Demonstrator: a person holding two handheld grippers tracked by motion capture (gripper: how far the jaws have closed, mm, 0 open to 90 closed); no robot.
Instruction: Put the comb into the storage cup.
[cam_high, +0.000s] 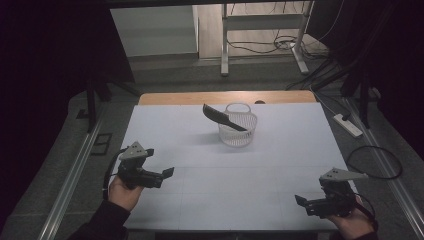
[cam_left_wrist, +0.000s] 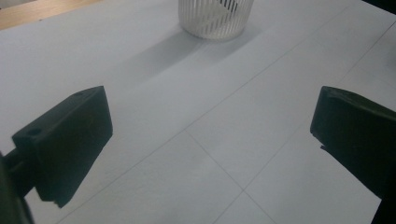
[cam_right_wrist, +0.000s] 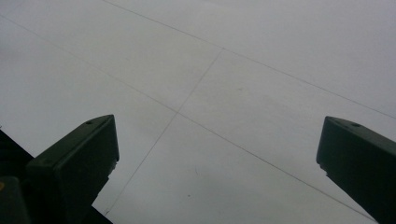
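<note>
Slatted plastic basket (cam_high: 238, 131) (matt white)

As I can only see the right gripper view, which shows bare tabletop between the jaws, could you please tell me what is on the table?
Observer: A white slatted basket stands toward the far middle of the table, well ahead of your right hand-held gripper.
Operator: Thank you. Is there anything in it?
Observer: A dark comb-like object leans in it, with its upper end sticking out over the rim to the left.
Operator: And where is the other one?
Observer: The left hand-held gripper is held by the table's near left corner, jaws apart and holding nothing.
</note>
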